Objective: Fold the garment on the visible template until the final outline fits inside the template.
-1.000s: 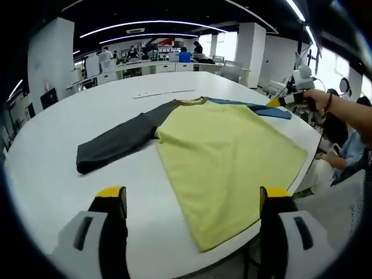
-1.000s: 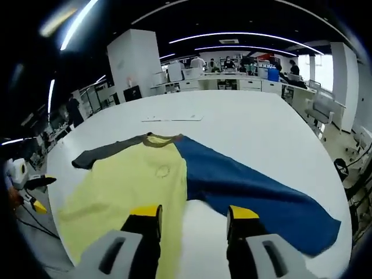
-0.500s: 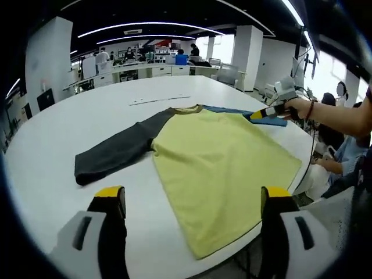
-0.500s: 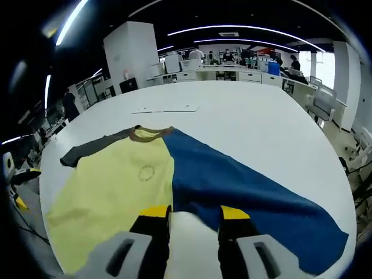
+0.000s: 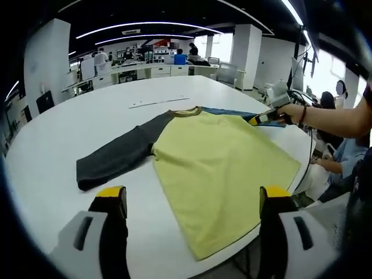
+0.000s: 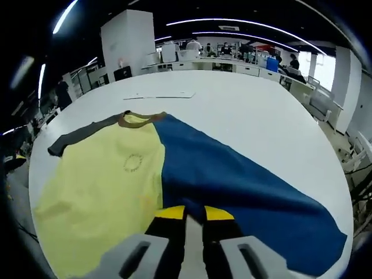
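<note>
On the round white table (image 5: 46,151) a garment (image 5: 221,163) lies spread flat, its yellow body flanked by a dark grey sleeve (image 5: 116,157) and a blue sleeve (image 6: 244,180); the left gripper (image 5: 192,200) hovers above the near table edge with jaws wide apart, touching nothing; the right gripper (image 6: 193,213) has its yellow-tipped jaws nearly together at the blue sleeve's near edge; whether cloth is pinched between them I cannot tell.
</note>
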